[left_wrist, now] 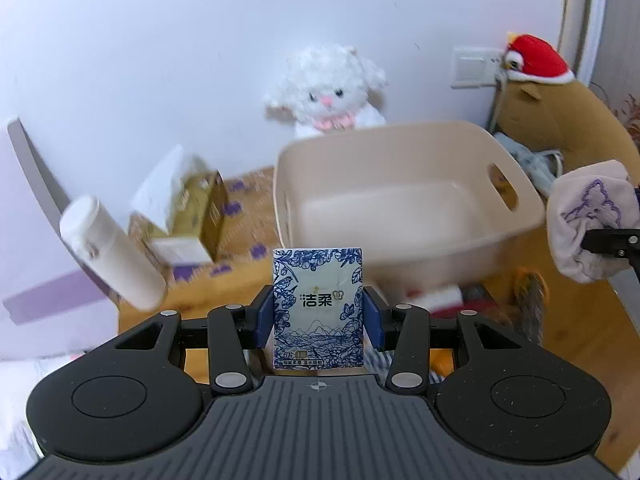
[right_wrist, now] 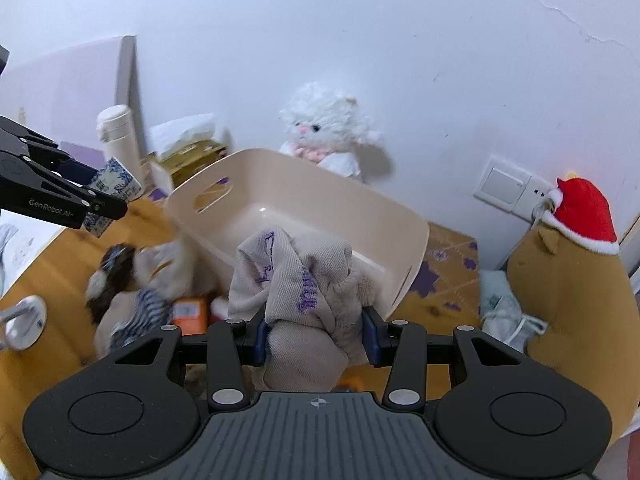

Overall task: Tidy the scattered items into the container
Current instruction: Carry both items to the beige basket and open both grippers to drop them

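Observation:
My left gripper [left_wrist: 318, 318] is shut on a blue-and-white tissue pack [left_wrist: 318, 304], held upright in front of the beige plastic bin [left_wrist: 404, 200]. The pack also shows in the right wrist view [right_wrist: 114, 186], left of the bin [right_wrist: 304, 216]. My right gripper [right_wrist: 316, 334] is shut on a beige cloth with purple stitching [right_wrist: 296, 280], held just before the bin's near rim. The cloth shows in the left wrist view [left_wrist: 588, 220] at the right, beside the bin. The bin looks empty.
A white bottle [left_wrist: 112, 252] and tissue boxes [left_wrist: 184, 216] stand left of the bin. A white plush lamb [left_wrist: 332, 92] sits behind it, a brown plush with a red hat [right_wrist: 576, 280] to the right. Furry and striped items [right_wrist: 136, 288] and an orange box [right_wrist: 190, 314] lie on the wooden table.

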`<state>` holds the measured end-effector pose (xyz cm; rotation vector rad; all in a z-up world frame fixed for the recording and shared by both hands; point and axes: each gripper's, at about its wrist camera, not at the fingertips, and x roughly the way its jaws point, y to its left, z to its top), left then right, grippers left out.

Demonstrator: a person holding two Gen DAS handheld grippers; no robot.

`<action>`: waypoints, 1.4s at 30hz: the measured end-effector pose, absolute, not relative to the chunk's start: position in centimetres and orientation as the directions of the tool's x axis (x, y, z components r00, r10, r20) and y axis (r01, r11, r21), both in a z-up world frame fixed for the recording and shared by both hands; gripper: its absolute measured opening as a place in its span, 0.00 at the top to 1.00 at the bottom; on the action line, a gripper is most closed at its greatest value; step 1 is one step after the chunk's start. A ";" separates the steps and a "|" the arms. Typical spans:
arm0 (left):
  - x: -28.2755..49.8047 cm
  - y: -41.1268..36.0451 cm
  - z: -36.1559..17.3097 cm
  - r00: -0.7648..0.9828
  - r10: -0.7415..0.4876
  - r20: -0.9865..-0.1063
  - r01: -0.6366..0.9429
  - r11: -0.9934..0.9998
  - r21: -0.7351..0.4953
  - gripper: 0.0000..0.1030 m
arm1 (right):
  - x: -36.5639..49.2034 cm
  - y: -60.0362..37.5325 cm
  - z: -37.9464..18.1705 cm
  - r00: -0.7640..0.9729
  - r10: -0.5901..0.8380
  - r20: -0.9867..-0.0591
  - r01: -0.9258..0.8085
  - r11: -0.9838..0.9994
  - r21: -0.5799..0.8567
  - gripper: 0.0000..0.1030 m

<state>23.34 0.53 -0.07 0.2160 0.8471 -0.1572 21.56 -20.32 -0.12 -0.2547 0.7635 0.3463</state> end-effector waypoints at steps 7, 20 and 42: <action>28.9 -0.5 -1.4 0.642 -0.017 -0.767 0.181 0.975 0.129 0.55 | 26.7 -19.7 -1.7 0.653 0.197 -0.732 -0.357 0.932 -0.067 0.60; 35.9 -5.4 -6.2 0.553 -0.029 -0.833 0.207 0.973 0.104 0.55 | 33.5 -18.2 -6.7 0.558 0.136 -0.819 -0.312 0.949 -0.055 0.59; 36.0 -6.9 -8.9 0.504 0.038 -0.863 0.163 0.977 0.139 0.19 | 32.3 -18.7 -6.0 0.579 0.137 -0.804 -0.288 0.957 -0.044 0.03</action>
